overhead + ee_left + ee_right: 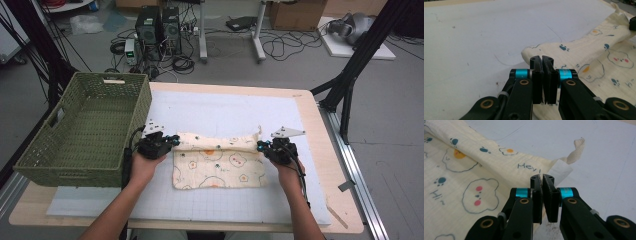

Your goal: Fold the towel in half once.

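Note:
A cream cloth printed with bears and paw marks lies on the white mat, its far edge folded over toward the person. My left gripper is shut on the folded edge's left corner. In the left gripper view the jaws meet at the cloth's corner. At the right corner my right gripper pinches the same edge. The right gripper view has the jaws shut on the cloth, beside a white label and a woven loop.
A green woven basket stands at the table's left, close to the left hand. The wooden table edge runs down the right side. Beyond the table, computers and cables lie on the floor.

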A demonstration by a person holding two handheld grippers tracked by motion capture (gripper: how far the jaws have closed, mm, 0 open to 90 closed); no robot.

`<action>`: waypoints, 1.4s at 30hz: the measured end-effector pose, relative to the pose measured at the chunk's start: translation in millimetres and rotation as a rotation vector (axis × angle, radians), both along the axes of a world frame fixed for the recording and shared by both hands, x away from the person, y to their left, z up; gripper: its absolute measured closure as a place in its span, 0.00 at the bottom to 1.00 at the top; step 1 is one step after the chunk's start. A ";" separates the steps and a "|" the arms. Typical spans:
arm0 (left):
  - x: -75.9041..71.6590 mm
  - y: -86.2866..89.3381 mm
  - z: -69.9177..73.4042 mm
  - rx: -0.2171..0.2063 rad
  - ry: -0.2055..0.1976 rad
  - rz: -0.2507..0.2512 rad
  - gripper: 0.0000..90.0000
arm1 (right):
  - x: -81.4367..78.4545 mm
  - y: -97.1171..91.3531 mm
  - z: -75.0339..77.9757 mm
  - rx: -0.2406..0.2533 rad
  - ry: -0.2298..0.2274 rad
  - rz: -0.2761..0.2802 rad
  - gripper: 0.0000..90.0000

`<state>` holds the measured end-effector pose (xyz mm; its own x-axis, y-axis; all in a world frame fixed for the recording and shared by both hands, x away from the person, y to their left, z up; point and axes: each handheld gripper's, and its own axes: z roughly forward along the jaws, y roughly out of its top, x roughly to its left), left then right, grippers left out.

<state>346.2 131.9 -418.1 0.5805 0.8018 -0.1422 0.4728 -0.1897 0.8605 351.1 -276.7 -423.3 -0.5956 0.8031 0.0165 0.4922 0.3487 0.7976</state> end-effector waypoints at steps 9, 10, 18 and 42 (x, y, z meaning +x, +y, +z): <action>-22.7 3.0 -14.2 -0.004 0.020 -0.022 0.95 | -20.3 -0.8 -8.9 -0.018 0.018 0.010 0.95; -23.3 4.0 -15.9 -0.007 0.029 -0.020 0.95 | -20.4 -1.3 -9.9 -0.021 0.015 0.015 0.95; -21.5 6.6 -14.8 -0.071 0.050 -0.038 0.62 | -23.2 -6.9 -11.0 0.009 0.014 -0.002 0.88; -35.7 3.8 -13.3 -0.095 0.072 -0.128 0.94 | -34.4 -28.6 4.1 0.087 -0.031 -0.102 0.69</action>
<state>310.5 135.7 -431.5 0.6623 0.7032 -0.2586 0.5109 -0.1715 0.8424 316.7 -305.3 -419.2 -0.5120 0.8560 0.0718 0.4967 0.2268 0.8378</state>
